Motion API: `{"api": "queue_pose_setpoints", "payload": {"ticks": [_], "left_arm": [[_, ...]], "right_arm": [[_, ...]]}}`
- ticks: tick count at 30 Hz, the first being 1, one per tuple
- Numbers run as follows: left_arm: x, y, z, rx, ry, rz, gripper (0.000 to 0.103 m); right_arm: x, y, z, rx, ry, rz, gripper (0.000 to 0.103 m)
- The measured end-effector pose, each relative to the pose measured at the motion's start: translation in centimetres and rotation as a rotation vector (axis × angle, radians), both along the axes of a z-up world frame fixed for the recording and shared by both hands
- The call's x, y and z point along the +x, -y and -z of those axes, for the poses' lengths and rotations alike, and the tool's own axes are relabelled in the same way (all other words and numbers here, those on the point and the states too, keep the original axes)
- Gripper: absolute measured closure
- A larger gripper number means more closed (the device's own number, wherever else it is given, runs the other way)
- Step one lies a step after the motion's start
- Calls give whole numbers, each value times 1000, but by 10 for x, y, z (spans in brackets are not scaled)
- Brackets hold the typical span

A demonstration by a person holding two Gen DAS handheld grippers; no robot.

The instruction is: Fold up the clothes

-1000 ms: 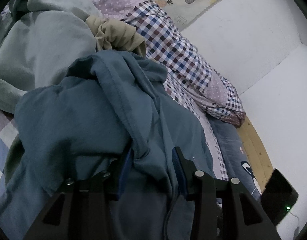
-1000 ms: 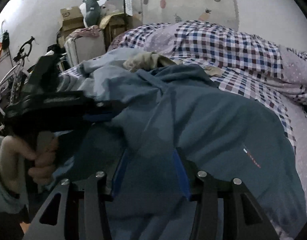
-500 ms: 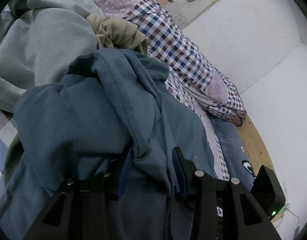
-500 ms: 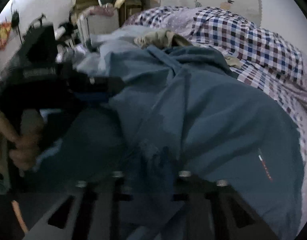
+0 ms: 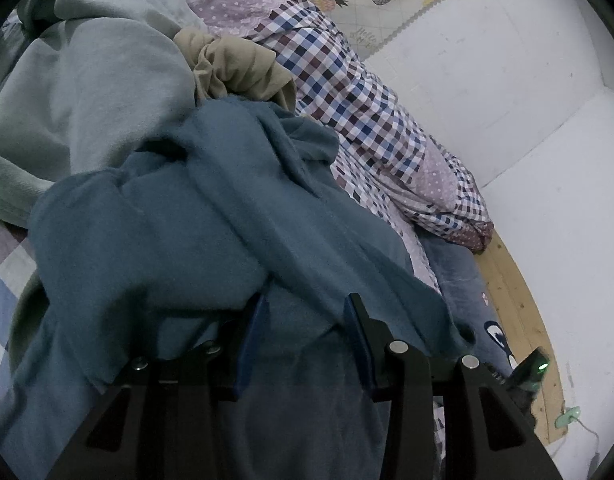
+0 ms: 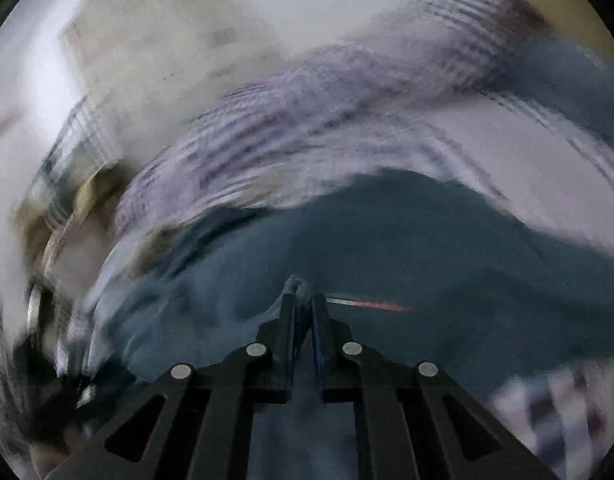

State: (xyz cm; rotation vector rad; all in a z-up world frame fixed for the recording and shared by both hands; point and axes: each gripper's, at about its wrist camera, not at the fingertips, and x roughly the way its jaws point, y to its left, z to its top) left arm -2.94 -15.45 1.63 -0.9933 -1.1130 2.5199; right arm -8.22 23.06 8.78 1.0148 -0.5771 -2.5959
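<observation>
A rumpled blue garment [image 5: 211, 232] lies heaped on the bed. My left gripper [image 5: 305, 306] has its jaws apart, with a ridge of the blue cloth lying between the blue pads [image 5: 254, 320]. In the right wrist view, heavily blurred by motion, my right gripper [image 6: 303, 300] is shut on a pinch of the same blue garment [image 6: 407, 248]; a small red and white label [image 6: 367, 304] shows just right of the fingertips.
A pale grey-green garment [image 5: 91, 80] and a beige one [image 5: 235, 68] lie behind the blue one. A checked quilt [image 5: 367, 120] runs along the white wall [image 5: 507, 80]. A wooden bed edge [image 5: 515, 304] and a dark device with a green light [image 5: 535, 368] sit at right.
My right gripper has closed on the blue garment and swung quickly, blurring its view. My left gripper has barely moved and stays parted around the cloth ridge.
</observation>
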Motion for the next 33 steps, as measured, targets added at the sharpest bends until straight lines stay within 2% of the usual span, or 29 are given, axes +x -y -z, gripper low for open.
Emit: {"api": "queue_pose_setpoints", "payload": {"ticks": [2,4,8,12,15,18,21,23,24,25,27,31,33], "left_arm": [[0,-1,0,-6,0,-1,59],[0,-2,0,-12,-2,-2,59],[0,-4,0,-25,-1,-5,59],[0,-4,0,-32,-3,-3,59],[-2,-4,1,-35,-2,3,59],[-2,-1,1,-30,-4,5,59],[-3,-1,1,-30,-5,8,59],[-4,-1,1,-33,-7,13,59],[-5,-2,1,-35,-8,17,59],[-7,-2,0,-38,-11,23,58],[-10,-2,0,-45,-14,39,54],[-17,0,-1,-41,-16,63,50],[-20,3,-3,-18,-21,62,50]], "right_arm": [[0,-37,22,-80,115,139,96],[3,-62,46,-176,232,225,95],[8,-72,62,-225,324,255,93],[15,-55,34,-133,215,186,91],[15,-50,25,-123,178,156,90],[18,-57,24,-196,145,180,90],[28,-74,13,-309,55,184,88],[33,-81,7,-361,6,189,74],[32,-81,6,-332,15,196,59],[30,-81,6,-302,24,203,57],[24,-80,11,-263,62,201,56],[4,-73,33,-257,176,128,56],[2,-68,35,-246,184,107,56]]}}
